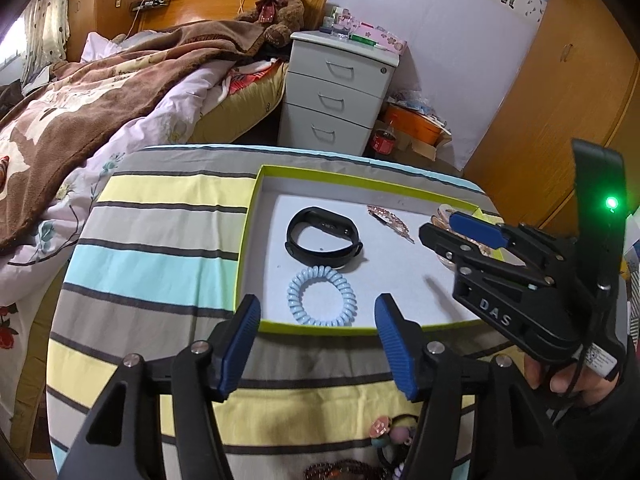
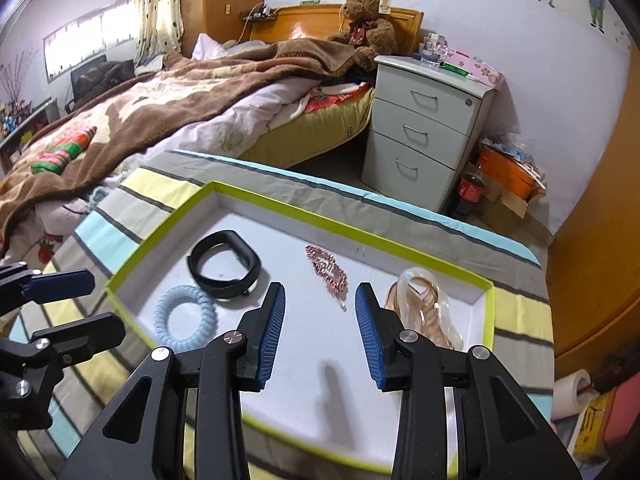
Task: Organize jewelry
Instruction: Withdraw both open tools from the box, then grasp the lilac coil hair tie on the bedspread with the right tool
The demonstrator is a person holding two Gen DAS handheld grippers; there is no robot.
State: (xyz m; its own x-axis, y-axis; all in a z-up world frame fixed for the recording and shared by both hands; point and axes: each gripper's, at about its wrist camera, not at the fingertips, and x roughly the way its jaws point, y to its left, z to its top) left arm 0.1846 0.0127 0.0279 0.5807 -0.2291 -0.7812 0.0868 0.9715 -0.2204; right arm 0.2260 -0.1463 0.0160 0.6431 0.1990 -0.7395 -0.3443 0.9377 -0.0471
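A shallow box with a green rim point(image 1: 360, 183) point(image 2: 340, 229) lies on the striped cloth. Inside it are a black wristband point(image 1: 324, 240) point(image 2: 224, 266), a pale blue spiral hair tie point(image 1: 322, 297) point(image 2: 185, 318), a pink rhinestone hair clip point(image 1: 390, 222) point(image 2: 327, 270) and a translucent pink claw clip point(image 2: 424, 308), partly hidden in the left wrist view. My left gripper point(image 1: 318, 318) point(image 2: 86, 306) hovers open above the near rim by the spiral tie, holding nothing. My right gripper point(image 2: 320, 296) point(image 1: 448, 232) stands open over the box floor between the rhinestone clip and the claw clip, with nothing between its pads.
Hair ties with charms point(image 1: 384, 432) and brown beads point(image 1: 340, 472) lie on the striped cloth point(image 1: 160, 264) nearer me. A bed point(image 2: 160, 112), a white nightstand point(image 2: 428, 128) and a wooden wardrobe point(image 1: 560, 92) stand beyond. A tape roll point(image 2: 572, 394) sits at the right.
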